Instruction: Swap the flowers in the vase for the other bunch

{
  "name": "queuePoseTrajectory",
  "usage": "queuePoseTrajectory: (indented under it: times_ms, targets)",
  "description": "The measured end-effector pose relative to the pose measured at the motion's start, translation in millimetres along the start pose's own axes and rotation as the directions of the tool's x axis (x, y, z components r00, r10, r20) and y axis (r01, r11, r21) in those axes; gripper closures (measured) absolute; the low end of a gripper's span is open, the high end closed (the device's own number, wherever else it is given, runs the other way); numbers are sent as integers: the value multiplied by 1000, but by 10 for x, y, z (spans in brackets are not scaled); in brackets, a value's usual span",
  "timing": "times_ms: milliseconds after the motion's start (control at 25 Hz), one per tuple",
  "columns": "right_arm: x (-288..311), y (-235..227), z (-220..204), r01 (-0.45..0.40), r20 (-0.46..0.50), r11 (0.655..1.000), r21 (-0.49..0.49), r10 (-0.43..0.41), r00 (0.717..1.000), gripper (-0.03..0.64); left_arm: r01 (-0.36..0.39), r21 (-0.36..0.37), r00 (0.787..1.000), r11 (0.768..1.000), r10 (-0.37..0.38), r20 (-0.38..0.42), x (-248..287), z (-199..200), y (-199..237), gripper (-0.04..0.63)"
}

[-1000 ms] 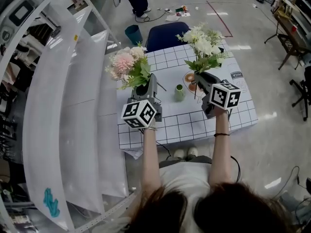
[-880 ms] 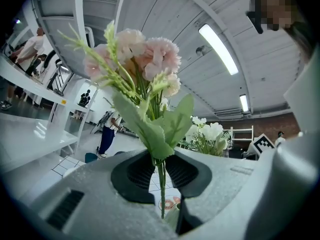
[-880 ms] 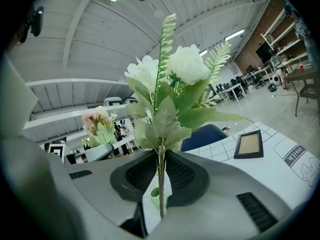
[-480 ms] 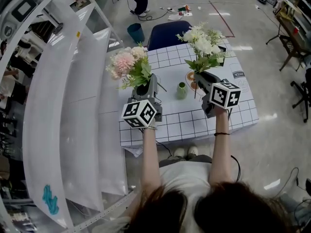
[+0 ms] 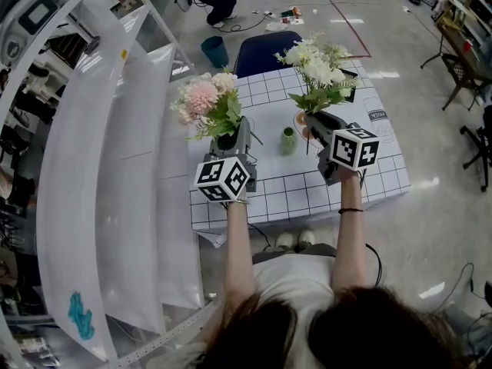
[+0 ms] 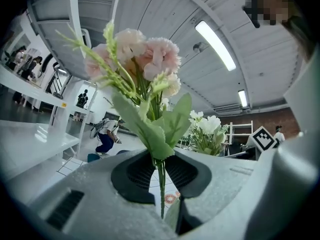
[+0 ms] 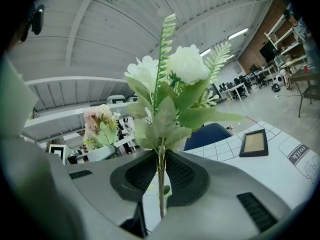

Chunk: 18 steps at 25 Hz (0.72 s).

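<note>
My left gripper (image 5: 231, 140) is shut on the thin stem of a pink bunch (image 5: 204, 102), held upright above the table's left part. Its jaws have just been closing a little on that stem (image 6: 161, 184), under the pink blooms (image 6: 145, 59). To the right, my right gripper (image 5: 320, 121) is shut on the stem of a white bunch (image 5: 317, 69), also upright, with the stem (image 7: 160, 184) pinched between the black pads. A small green vase (image 5: 287, 141) stands on the table between the two grippers, with no flowers in it.
The table (image 5: 369, 183) wears a white grid cloth. A dark picture frame (image 7: 253, 142) lies at its far right and an orange round piece (image 5: 300, 121) by the vase. A blue chair (image 5: 265, 52) and teal bin (image 5: 212, 52) stand behind. White curved shelving (image 5: 115, 167) runs along the left.
Both grippers and their bunches stay almost where they were. The person at the far end of the room has shifted.
</note>
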State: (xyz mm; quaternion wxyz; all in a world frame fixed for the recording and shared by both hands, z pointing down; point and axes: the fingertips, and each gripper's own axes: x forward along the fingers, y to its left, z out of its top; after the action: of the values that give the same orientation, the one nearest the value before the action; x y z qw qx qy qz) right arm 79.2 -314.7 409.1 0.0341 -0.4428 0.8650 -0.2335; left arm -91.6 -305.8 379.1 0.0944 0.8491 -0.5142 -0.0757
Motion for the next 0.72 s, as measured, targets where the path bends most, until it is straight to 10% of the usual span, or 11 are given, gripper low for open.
queuePoseTrajectory:
  times_ms: [720]
  targets:
    - [-66,-26,108,31,40,999,-12,-30,999,566,2,-43,1000,999,-3,-10,-55,-88,68,534]
